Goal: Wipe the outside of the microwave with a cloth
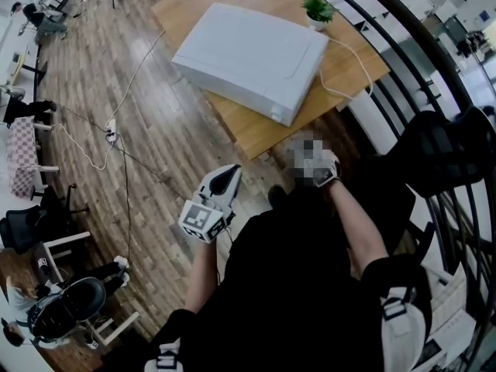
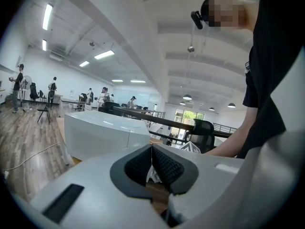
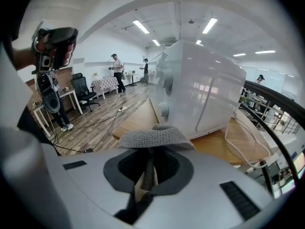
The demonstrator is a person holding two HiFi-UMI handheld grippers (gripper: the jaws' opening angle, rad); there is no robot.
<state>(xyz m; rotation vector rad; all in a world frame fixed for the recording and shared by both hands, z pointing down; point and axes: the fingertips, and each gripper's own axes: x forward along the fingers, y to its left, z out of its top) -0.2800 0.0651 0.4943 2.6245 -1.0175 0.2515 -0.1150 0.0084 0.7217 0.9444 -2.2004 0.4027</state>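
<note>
Right gripper clamps the grey cloth; left gripper pinched together, empty. Microwave at one o'clock: press flat, sweep evenly.

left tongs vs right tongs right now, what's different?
Load: the right tongs clamp a grey knit cloth, while the left tongs are shut on nothing.
Aim: the right tongs face the white microwave nearly head-on. In the left gripper view the microwave sits off to the left of the left tongs.
Shared: both have their jaws together, and neither touches the microwave.
</note>
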